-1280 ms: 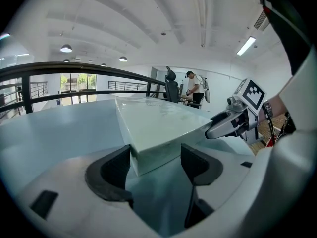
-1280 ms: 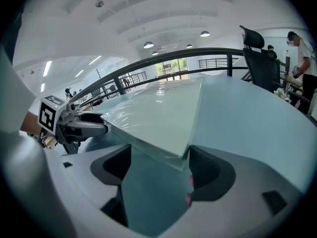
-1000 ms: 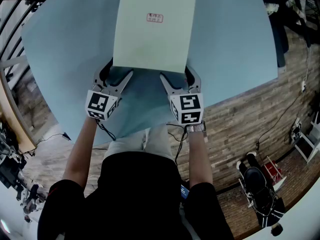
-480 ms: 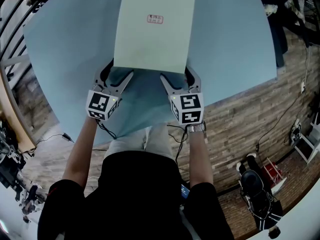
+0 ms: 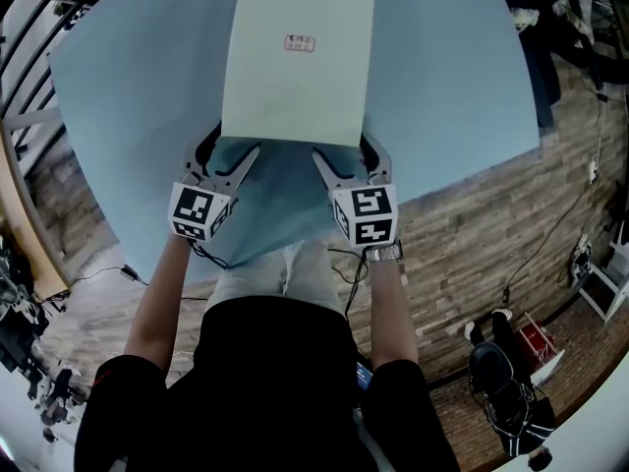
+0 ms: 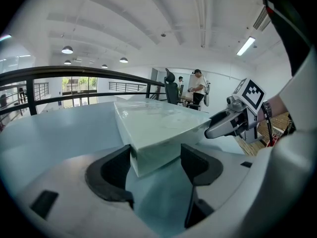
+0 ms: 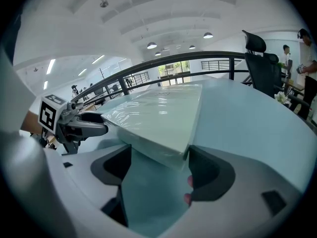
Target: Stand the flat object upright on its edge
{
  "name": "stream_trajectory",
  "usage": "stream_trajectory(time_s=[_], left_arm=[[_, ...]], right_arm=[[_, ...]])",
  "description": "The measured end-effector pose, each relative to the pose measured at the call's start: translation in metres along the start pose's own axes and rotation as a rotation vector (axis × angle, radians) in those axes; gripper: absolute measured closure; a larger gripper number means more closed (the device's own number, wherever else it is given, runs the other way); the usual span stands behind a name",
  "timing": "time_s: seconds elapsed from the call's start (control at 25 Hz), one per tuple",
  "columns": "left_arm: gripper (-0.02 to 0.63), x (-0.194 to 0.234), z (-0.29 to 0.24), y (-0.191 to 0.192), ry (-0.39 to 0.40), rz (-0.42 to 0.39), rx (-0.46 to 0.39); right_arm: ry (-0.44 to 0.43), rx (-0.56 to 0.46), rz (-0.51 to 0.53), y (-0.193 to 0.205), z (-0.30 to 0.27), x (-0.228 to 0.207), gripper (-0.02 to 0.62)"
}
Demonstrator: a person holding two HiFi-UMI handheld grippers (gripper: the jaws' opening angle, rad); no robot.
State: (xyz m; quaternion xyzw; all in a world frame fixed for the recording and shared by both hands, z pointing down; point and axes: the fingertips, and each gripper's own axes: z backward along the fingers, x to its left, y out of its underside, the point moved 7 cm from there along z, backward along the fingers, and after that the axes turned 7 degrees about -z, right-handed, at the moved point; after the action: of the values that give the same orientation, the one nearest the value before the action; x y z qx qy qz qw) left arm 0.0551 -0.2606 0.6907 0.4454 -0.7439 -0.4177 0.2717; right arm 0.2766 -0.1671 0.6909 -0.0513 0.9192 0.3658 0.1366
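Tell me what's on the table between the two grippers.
Nothing. The head view shows only bare blue table between the left gripper and right gripper, just short of the flat box.

small red-printed label (image 5: pixel 301 43) sitting upper middle on the flat object (image 5: pixel 295 96), its print showing too small to read, black-and-white square markers (image 5: pixel 193 211) showing on left hand-held gripper (image 5: pixel 228 146) and right hand-held gripper (image 5: pixel 346 147)
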Motion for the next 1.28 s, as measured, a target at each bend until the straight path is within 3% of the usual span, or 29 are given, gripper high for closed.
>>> stream_trajectory(time_s=[1.28], left_arm=[[0.305, -0.051, 0.061, -0.008, -0.025, -0.04, -0.051]], right_arm=[[0.001, -0.069, 0.047, 0.022, 0.065, 0.028, 0.255]])
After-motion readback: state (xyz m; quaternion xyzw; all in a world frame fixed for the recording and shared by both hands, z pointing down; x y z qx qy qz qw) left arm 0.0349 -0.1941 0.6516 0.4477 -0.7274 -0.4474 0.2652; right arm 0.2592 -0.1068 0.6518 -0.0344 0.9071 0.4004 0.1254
